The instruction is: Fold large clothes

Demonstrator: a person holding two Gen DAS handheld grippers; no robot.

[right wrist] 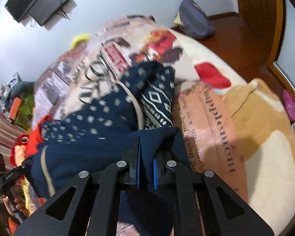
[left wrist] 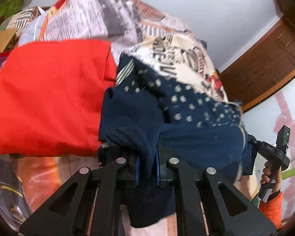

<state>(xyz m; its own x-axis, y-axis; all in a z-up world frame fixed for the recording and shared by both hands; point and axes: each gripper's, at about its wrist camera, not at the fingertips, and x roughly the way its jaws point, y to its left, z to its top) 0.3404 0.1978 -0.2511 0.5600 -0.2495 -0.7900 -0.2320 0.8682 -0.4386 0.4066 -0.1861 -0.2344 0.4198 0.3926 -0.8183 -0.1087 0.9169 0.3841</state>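
Both the left gripper [left wrist: 147, 169] and right gripper [right wrist: 146, 169] are clenching the navy patterned garment's [left wrist: 186, 118] edge, spanning it above the printed bedspread [right wrist: 206, 114].

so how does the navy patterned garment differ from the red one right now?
The navy patterned garment is clamped by both the left gripper and the right gripper; the red garment is gripped by neither. The navy one carries pale dots and diamond bands, the red one is plain. The navy one is bunched and lifted at its held edge, the red one lies flatter. Both rest on the printed bedspread.
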